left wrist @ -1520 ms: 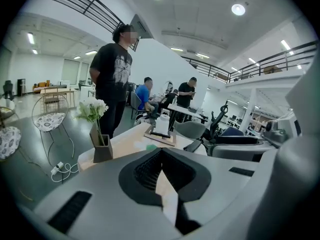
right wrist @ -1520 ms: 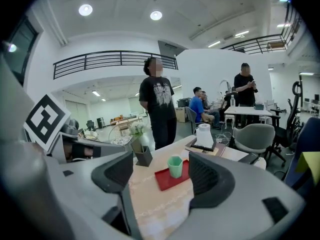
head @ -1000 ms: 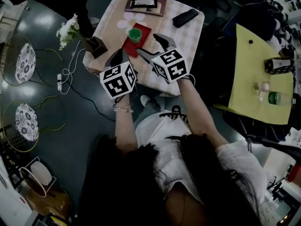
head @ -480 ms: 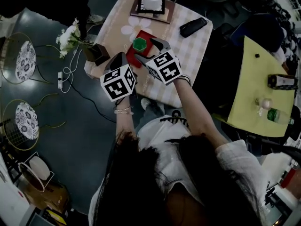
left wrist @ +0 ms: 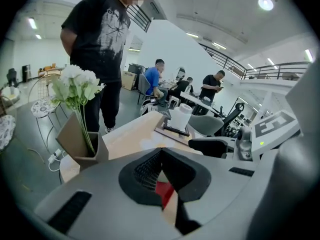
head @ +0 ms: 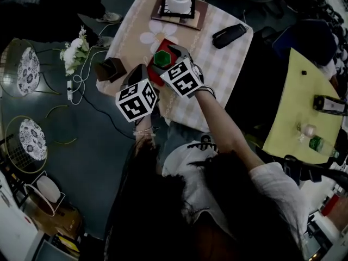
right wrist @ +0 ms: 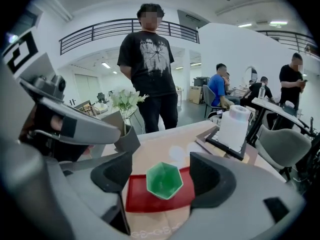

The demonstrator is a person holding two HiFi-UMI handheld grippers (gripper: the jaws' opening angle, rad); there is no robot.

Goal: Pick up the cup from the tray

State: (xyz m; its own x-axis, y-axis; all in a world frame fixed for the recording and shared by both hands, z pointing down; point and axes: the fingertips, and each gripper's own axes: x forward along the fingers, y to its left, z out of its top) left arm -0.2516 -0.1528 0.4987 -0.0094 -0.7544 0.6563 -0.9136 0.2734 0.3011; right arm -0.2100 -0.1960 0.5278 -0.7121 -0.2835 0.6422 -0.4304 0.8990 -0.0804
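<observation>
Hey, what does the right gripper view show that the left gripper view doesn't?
Only the right gripper view: the green cup, seen between the open jaws of the right gripper. Only the left gripper view: the left gripper with its jaws closed together. Both: the red tray, just a sliver in the left gripper view, the white flowers, the white roll on its stand, and a standing person in a black T-shirt.

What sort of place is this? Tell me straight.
Probably an open-plan office or lab hall: seated people working in the background, a mezzanine railing overhead, and an office chair beside the cloth-covered table.
</observation>
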